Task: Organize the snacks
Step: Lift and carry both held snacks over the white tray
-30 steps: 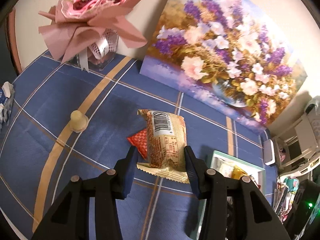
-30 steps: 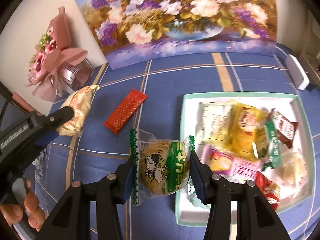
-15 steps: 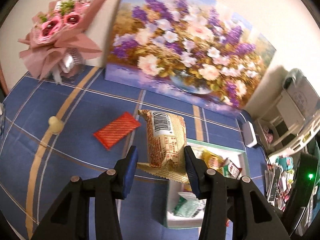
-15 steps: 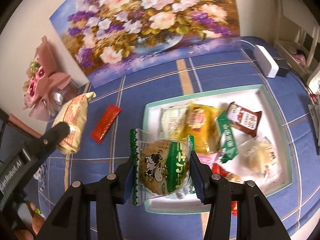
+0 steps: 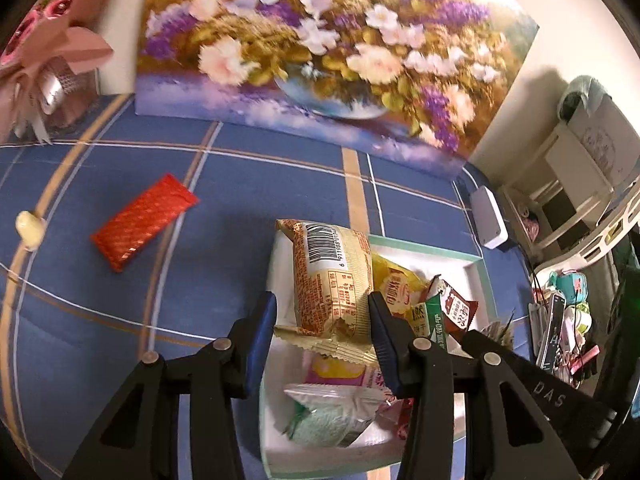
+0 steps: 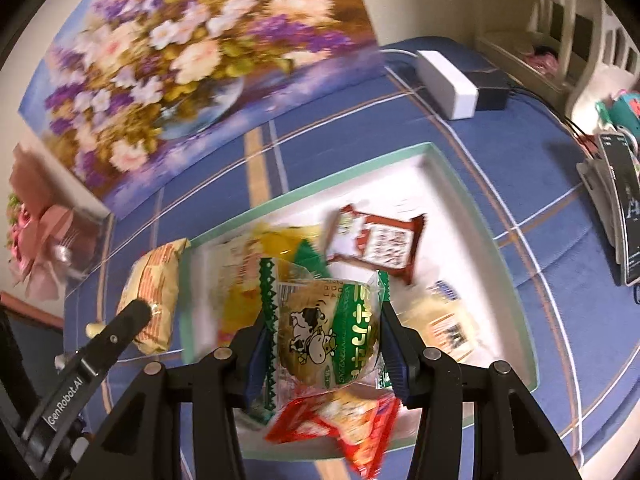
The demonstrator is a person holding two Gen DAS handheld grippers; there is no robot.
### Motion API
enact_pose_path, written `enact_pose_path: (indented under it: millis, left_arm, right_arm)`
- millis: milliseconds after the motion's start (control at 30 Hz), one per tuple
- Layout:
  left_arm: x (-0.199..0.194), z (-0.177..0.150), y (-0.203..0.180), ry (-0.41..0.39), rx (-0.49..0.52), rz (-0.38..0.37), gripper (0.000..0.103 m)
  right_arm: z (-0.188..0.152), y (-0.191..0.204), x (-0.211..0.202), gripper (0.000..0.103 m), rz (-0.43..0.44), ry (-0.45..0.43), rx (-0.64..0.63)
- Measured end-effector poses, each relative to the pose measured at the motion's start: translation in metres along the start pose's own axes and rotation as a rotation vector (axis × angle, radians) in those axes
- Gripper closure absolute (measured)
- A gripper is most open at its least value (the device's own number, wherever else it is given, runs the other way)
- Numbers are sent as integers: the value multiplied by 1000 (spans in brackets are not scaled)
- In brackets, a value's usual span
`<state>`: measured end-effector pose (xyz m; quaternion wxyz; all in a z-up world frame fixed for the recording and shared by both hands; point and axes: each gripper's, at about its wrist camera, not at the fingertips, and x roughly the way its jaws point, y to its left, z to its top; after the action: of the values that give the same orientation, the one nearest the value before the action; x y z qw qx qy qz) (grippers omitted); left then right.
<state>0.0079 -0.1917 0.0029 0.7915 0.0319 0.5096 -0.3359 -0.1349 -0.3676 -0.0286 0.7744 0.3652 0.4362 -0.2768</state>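
Observation:
My left gripper (image 5: 322, 330) is shut on a tan snack packet with a barcode (image 5: 330, 280) and holds it over the left end of the white tray (image 5: 478, 276). The same packet shows in the right wrist view (image 6: 154, 292). My right gripper (image 6: 324, 354) is shut on a green cow-print biscuit packet (image 6: 326, 328) above the tray (image 6: 448, 184), which holds several snack packets. A red wafer packet (image 5: 144, 226) lies on the blue cloth, left of the tray.
A flower painting (image 5: 320, 52) leans on the wall behind. A pink bouquet (image 5: 48, 60) stands at the far left. A small cream object (image 5: 30, 228) lies on the cloth. A white power strip (image 6: 446, 82) lies right of the painting.
Both grippers have moved right, over the tray, each still holding its packet. The red wafer packet has stayed on the cloth.

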Motion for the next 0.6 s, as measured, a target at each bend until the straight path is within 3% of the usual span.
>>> enact_pose_path:
  millis: [600]
  left_arm:
    - [49,-14,-5,115,5,6,55]
  right_arm:
    - [-3,-7,30,51,2,52,3]
